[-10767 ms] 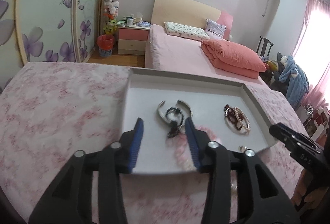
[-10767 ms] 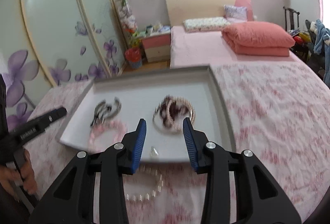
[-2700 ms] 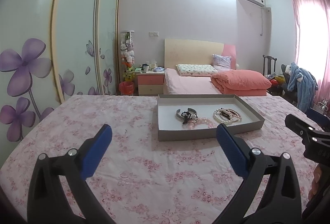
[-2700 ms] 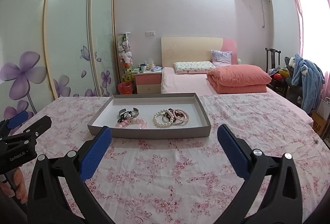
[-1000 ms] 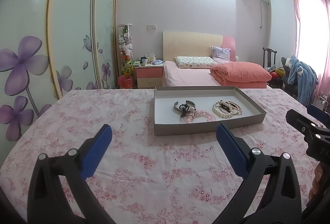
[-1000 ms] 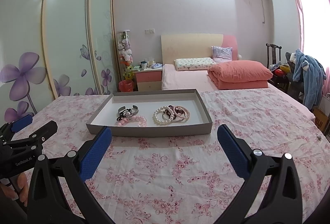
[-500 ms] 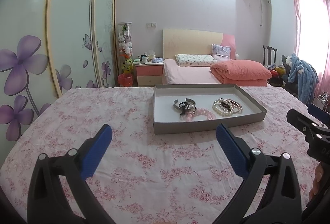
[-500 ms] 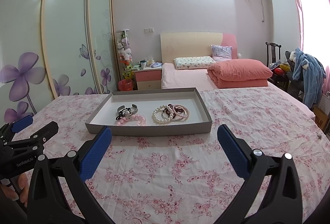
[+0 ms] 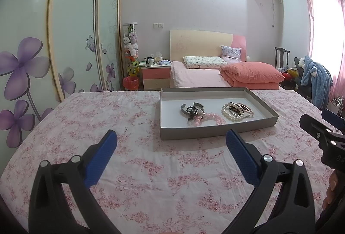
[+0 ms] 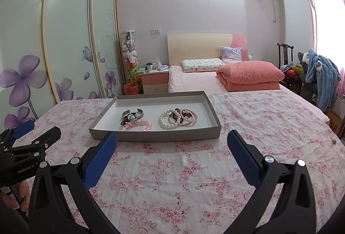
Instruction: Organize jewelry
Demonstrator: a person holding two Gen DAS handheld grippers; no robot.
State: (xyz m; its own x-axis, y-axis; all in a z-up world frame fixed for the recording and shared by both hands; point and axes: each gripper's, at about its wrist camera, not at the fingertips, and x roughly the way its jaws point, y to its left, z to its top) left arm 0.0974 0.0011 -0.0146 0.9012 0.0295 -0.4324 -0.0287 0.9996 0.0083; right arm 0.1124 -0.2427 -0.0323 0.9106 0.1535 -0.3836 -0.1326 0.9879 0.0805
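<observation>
Both claws are drawing back from the tray (image 10: 155, 134), empty since the earlier close-up; left gripper (image 9: 171, 144) and right gripper (image 10: 172, 145) are gaping wide; bracelets (image 10: 177, 118) are lying grouped inside, toward its near edge, suggesting sorting is finishing.

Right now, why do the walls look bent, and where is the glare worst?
Both wrist views are fisheye, so the wardrobe doors bow outward and the corners go black. In both, the window at right and the ceiling light are blown out. The tray and jewelry stay sharp.
</observation>
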